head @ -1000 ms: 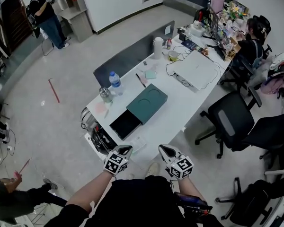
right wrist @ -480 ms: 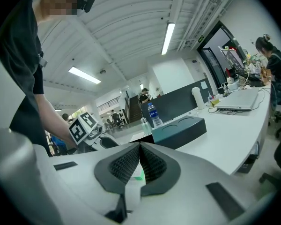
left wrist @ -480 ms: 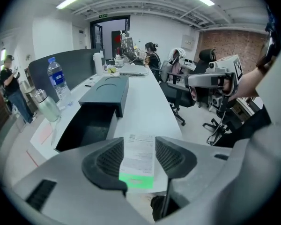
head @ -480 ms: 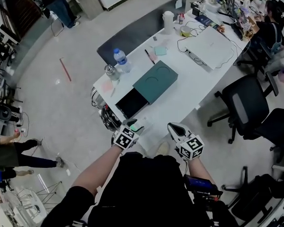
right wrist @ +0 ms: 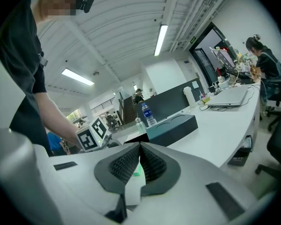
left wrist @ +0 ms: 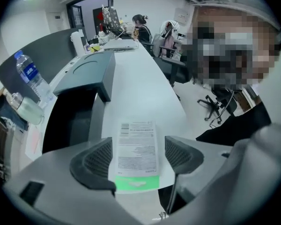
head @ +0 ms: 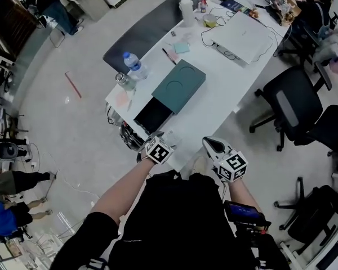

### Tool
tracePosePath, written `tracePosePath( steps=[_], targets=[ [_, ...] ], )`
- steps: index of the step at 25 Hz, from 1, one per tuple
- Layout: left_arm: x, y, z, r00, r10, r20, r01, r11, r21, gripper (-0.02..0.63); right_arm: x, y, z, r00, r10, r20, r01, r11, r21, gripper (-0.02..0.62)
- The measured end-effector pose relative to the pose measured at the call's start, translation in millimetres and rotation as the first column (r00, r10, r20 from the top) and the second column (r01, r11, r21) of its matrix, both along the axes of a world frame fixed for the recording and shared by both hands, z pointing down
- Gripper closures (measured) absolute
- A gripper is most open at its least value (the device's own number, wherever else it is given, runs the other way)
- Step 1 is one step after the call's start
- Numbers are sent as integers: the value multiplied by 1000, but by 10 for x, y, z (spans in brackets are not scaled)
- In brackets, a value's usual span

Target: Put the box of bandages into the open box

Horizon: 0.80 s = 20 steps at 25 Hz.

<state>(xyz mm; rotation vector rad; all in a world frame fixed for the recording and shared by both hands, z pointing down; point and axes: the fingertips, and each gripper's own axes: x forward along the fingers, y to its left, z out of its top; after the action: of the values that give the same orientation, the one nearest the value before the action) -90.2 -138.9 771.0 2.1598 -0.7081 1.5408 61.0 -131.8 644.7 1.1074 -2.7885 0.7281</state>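
Note:
The box of bandages (left wrist: 136, 149), white with printed text and a green end, lies flat at the near end of the white table (head: 214, 103). My left gripper (left wrist: 136, 158) straddles it; the jaws are opening, with a gap between each pad and the box. In the head view that gripper (head: 164, 139) hovers over the bandage box (head: 173, 147). Just beyond lies the open box (head: 152, 116), black inside, its dark green lid (head: 179, 86) slid back. My right gripper (head: 213, 145) hangs off the table's end, and its own view shows it (right wrist: 139, 165) shut and empty.
A water bottle (head: 133, 65) and a glass jar (head: 123, 81) stand left of the open box. Farther along the table are a closed laptop (head: 242, 35), cables and a white jug (head: 186, 10). Black office chairs (head: 293, 108) stand to the right; people are about the room.
The left gripper has moved forward from in front of my body to the table's near end, over the bandage box. The right gripper has stayed near my body.

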Motion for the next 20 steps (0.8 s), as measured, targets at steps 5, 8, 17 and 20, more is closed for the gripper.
tracePosePath(
  steps=[5, 8, 17, 20],
  targets=[
    [30, 0, 144, 997, 37, 71, -31, 996, -78, 252, 59, 42, 42, 999, 42, 2, -42, 999, -20, 568],
    [26, 18, 245, 993, 57, 107, -44, 992, -121, 252, 74, 52, 54, 998, 63, -1, -63, 998, -22, 568],
    [32, -35, 348, 988, 87, 130, -65, 984, -166, 276, 138, -3, 98, 992, 124, -18, -124, 992, -26, 568],
    [16, 8, 305, 989, 92, 120, -70, 983, -172, 278, 113, 13, 63, 991, 129, -20, -129, 991, -28, 568]
  ],
)
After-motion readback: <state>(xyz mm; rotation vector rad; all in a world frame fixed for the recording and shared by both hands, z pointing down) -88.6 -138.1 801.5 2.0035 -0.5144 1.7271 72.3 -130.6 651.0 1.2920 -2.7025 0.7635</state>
